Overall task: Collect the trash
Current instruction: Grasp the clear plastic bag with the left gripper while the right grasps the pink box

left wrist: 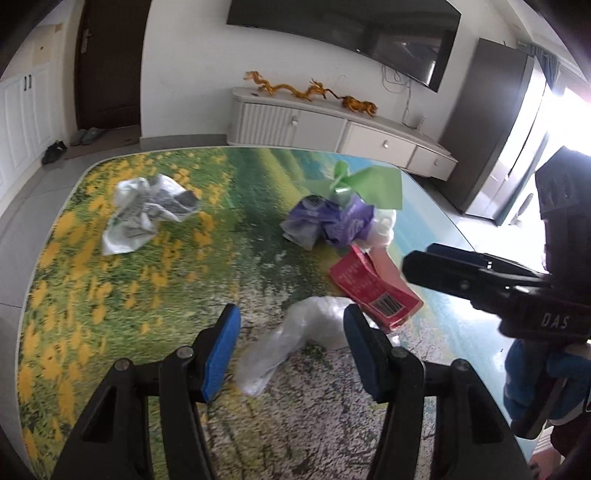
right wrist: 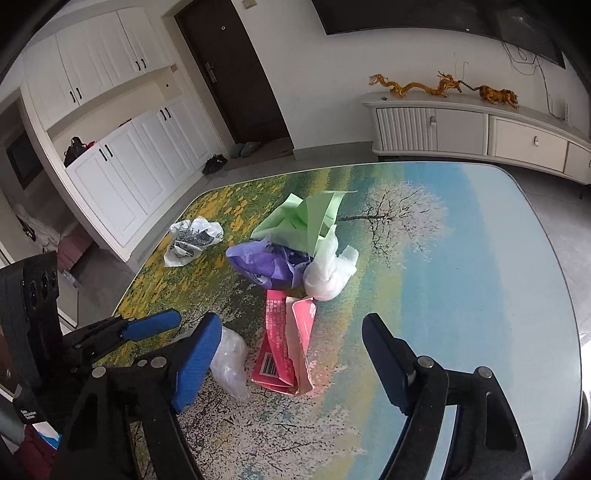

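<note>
Trash lies on a table with a landscape print. A clear plastic wrap lies between the jaws of my open left gripper, just ahead of the pads. A torn red box lies to its right, between the jaws of my open right gripper. Behind it sit a purple bag, a green paper, a white bag and, at the left, a crumpled printed white bag. The right gripper shows in the left wrist view; the left gripper shows at the left of the right wrist view.
A white TV cabinet with golden figurines stands beyond the table under a wall TV. White cupboards and a dark door stand at the left. Shoes lie on the floor.
</note>
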The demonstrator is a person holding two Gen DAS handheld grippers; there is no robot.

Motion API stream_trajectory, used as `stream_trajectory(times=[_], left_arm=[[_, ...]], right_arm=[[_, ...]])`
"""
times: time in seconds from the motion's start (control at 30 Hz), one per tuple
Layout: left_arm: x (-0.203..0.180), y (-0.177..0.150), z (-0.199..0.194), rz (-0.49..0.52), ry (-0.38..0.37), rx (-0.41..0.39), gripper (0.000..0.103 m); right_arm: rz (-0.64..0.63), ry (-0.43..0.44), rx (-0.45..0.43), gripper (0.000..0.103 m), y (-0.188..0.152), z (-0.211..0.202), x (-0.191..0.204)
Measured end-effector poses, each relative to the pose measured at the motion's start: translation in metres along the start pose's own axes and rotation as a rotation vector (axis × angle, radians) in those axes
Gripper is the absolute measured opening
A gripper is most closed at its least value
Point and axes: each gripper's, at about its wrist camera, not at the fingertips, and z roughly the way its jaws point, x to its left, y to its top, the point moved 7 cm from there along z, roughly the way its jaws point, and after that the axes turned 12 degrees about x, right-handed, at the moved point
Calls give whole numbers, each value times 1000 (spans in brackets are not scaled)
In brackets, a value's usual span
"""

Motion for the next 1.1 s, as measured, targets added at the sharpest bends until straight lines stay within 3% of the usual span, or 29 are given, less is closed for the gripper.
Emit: stream_trajectory(times=[0.23, 0.4, 0.57, 0.67, 0.77, 0.8, 1.1], left_arm=[[-6, 0, 13, -4, -58, 27, 54], [-6, -10, 8, -13, -93, 32, 35], [1, -25, 0, -52, -76, 31, 26], [8, -34, -9, -86, -68, 20, 24], [14, -43, -18, -119, -66, 5, 23], [16, -45, -21, -129, -66, 0, 23], [12, -58, -53, -145, -50, -50, 23]], right_arm=[[6, 4, 21, 69, 1, 7, -2], [-14, -4, 45, 64, 4, 20, 3], [-27, -20, 66, 59, 2, 34, 8], [-46, -42, 77, 54, -1, 40, 11], [-64, -66, 78, 42, -7, 41, 14], [-68, -72, 79, 34, -9, 41, 15], [-80, -42, 44, 30, -31, 10, 23]])
